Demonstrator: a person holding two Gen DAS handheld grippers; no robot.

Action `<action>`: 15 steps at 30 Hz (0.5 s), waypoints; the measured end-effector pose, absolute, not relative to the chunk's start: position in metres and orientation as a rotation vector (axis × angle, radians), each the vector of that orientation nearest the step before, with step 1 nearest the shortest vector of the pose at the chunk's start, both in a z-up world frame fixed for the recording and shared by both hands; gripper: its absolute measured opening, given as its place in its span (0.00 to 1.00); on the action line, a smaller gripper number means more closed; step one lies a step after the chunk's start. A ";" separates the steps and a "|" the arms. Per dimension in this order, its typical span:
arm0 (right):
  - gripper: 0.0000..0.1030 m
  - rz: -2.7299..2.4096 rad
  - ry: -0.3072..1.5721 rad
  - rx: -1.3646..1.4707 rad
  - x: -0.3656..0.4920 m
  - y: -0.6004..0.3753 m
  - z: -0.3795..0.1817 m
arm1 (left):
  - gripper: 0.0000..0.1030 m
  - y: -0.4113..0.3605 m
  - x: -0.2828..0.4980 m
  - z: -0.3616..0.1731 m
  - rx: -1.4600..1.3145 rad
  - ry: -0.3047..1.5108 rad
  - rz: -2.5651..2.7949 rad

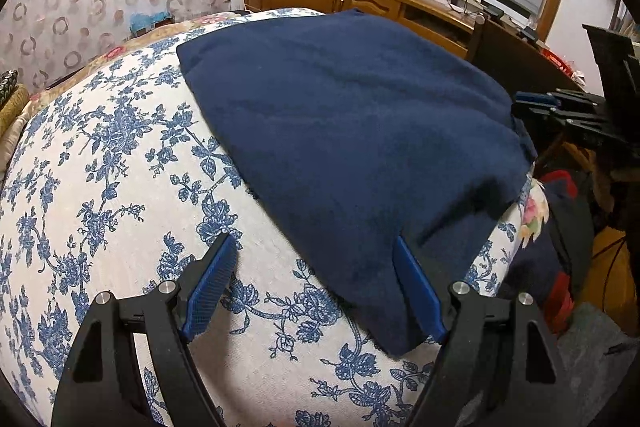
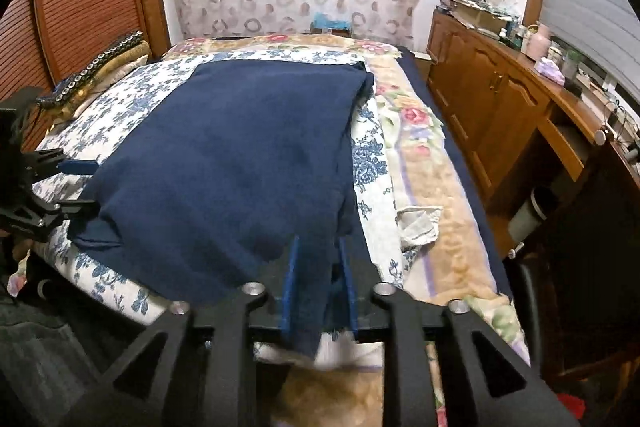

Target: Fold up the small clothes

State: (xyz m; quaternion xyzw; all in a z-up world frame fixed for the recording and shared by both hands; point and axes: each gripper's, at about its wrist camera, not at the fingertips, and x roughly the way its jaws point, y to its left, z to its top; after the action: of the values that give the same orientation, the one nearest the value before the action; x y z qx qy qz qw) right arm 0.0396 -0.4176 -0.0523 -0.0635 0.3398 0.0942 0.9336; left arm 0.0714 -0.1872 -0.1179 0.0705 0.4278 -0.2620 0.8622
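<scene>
Navy cloth (image 1: 352, 131) lies flat on the bed (image 1: 100, 147); right tool (image 2: 318, 287) pinches its 6 o'clock edge for folding, left tool (image 1: 316, 279) gapes empty.

I work over a bed (image 2: 456, 227) covered by a beige blanket with pink roses (image 2: 416, 131). On that lies a white cloth printed with blue flowers (image 1: 120, 155), and the navy garment (image 2: 240, 155) is spread flat on the cloth. A small pale rag (image 2: 418, 225), perhaps a crumpled cloth, sits on the blanket beside it. Cushions (image 2: 104, 63) are stacked at the far left corner.
</scene>
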 end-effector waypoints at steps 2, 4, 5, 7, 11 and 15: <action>0.36 0.196 0.678 -0.113 0.038 -0.419 -0.048 | 0.79 -0.188 0.072 -0.118 0.149 0.898 -0.547; 0.43 0.207 0.661 -0.099 0.035 -0.419 -0.046 | 0.79 -0.188 0.071 -0.118 0.149 0.897 -0.544; 0.44 0.211 0.653 -0.098 0.034 -0.418 -0.045 | 0.78 -0.188 0.071 -0.118 0.149 0.897 -0.544; 0.50 0.221 0.654 -0.099 0.032 -0.416 -0.049 | 0.78 -0.188 0.071 -0.118 0.149 0.898 -0.543; 0.52 0.210 0.694 -0.114 0.037 -0.415 -0.062 | 0.76 -0.185 0.066 -0.118 0.140 0.902 -0.565; 0.52 0.188 0.745 -0.113 0.046 -0.426 -0.076 | 0.58 -0.180 0.063 -0.115 0.101 0.904 -0.613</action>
State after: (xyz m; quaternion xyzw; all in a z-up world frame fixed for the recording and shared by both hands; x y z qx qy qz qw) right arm 0.0458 -0.4260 -0.0761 -0.0549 0.3633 0.0915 0.9255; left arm 0.0631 -0.1801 -0.1153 0.0479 0.4296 -0.2913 0.8534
